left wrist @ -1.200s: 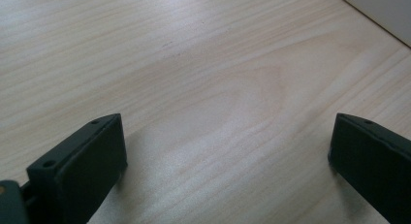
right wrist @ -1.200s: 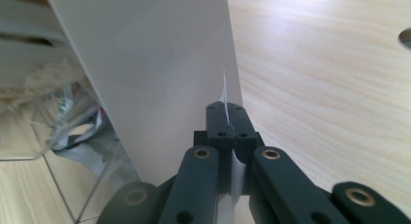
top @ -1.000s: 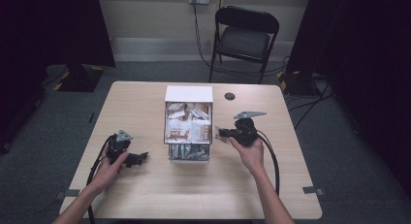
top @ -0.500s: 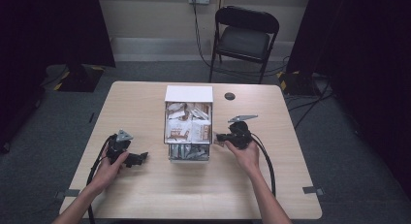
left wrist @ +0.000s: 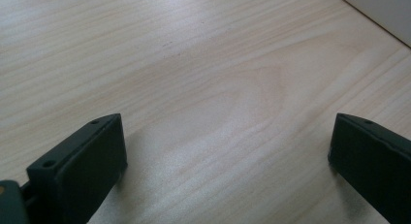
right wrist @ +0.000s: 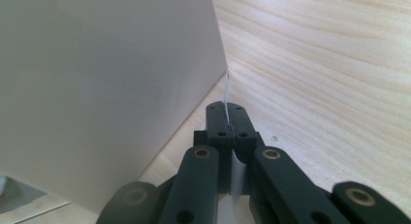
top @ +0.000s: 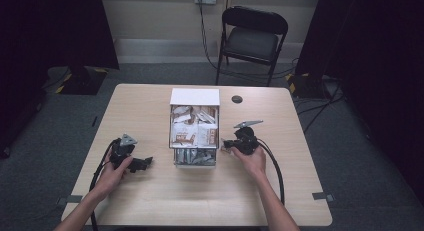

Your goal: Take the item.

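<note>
Between the pressed-together jaws of my right tongs [right wrist: 228,118] a thin, pale sheet [right wrist: 226,95] was pinched edge-on, its free edge rising toward the corner of the white box [right wrist: 106,78]. Seen from above, my right tongs [top: 227,145] lay low over the table [top: 300,141], just beside the right wall of the white box [top: 194,97], with my right hand [top: 252,158] behind them and the cable [top: 276,173] looping back toward the table's near edge. The box stood at the middle of the table, its open top showing brown-and-white packets [top: 192,131] and, at the near end, silvery ones [top: 194,156]. My left tongs [left wrist: 223,151] were spread wide, jaws well apart, with bare wood grain of the table [left wrist: 203,78] between them. From above, the left tongs [top: 145,163] rested on the table well left of the box, held in my left hand [top: 116,170]. A small dark round disc [top: 237,99] lay on the table beyond the box's far right corner; a black folding chair [top: 252,38] stood on the floor past the far edge.
</note>
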